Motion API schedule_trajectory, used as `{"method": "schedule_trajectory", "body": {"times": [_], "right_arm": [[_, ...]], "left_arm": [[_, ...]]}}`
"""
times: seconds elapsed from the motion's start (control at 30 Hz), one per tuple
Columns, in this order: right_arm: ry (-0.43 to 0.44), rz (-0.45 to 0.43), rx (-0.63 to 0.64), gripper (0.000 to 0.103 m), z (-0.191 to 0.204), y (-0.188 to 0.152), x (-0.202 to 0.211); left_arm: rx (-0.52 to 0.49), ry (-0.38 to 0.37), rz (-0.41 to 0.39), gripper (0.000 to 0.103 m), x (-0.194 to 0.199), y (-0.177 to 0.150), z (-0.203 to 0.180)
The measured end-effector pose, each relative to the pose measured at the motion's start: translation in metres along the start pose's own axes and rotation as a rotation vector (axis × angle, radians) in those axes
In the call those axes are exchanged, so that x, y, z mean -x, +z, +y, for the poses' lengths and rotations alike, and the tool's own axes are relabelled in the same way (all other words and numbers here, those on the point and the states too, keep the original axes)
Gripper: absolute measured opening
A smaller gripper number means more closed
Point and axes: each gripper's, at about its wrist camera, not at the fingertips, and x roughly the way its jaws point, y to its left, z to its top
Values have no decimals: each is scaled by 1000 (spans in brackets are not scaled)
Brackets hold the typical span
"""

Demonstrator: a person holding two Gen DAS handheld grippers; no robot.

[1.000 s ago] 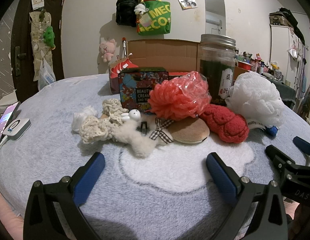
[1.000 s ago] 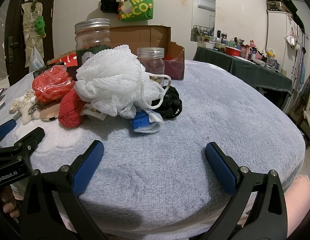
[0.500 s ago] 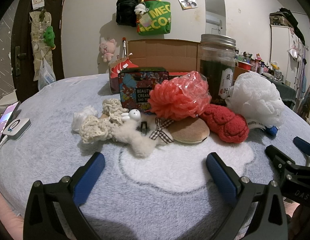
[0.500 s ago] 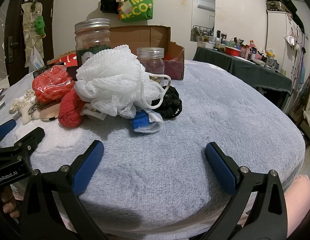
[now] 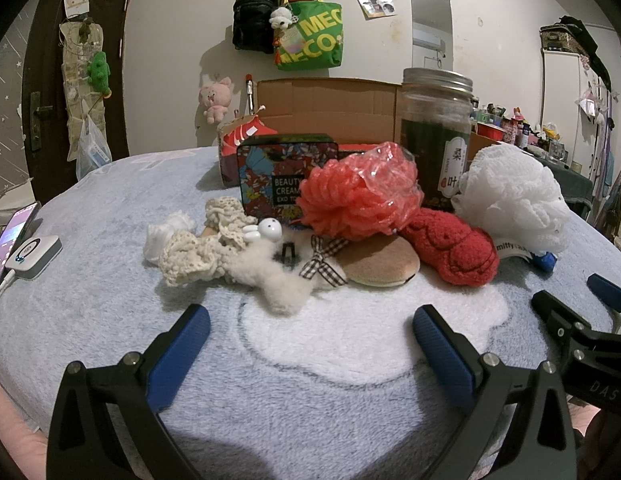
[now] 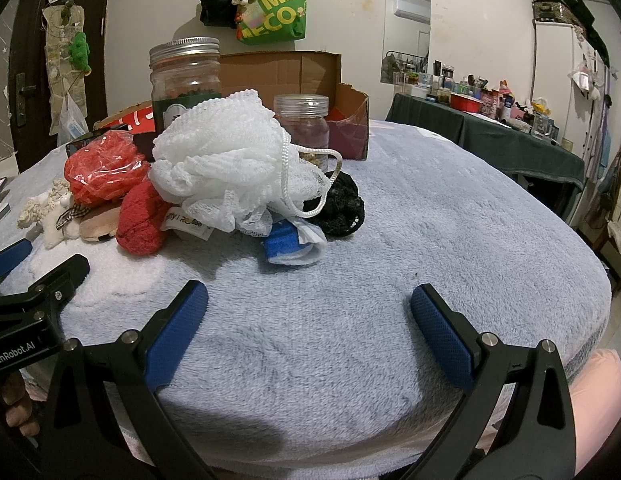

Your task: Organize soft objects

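Nothing has changed over the last second: your grippers and every object sit exactly as before, so sorting has not yet begun. The fleece blanket [image 5: 110, 320] carries the whole pile. Behind it stand the cardboard box [image 5: 330, 108] and the tall jar [image 5: 436, 140]. In front lie the white mesh pouf [image 6: 226, 160], the coral pouf [image 5: 358, 196], the red knitted piece [image 5: 450, 248] and the cream plush [image 5: 270, 276], each touching its neighbour. Your left gripper [image 5: 310, 336] and right gripper [image 6: 308, 312] both hover with jaws spread wide, holding nothing, near the pile.
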Motion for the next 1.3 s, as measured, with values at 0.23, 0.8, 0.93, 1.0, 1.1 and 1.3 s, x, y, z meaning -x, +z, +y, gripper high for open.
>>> {"method": "schedule_trajectory", "body": {"times": [0.23,0.8,0.93,1.0,1.1,1.3], "right_arm": [[-1,-1,-1,103,1,0,0],[119,-89,27,103,-7,33,26],[152,-126,67,103,-5,57,33],[168,-113,88,103,-2,67,27],[228,-71,99,103,-1,80,11],[307,12,103,103,3,92,-19]], "left_arm": [[0,0,0,103,0,0,0],[-25,-83,-32,103,14,17,2],[-45,-125,-52,103,17,36,2],[-52,-144,-43,103,12,45,3],[-38,-174,-18,103,3,58,8],[-49,-204,31,101,-17,71,13]]}}
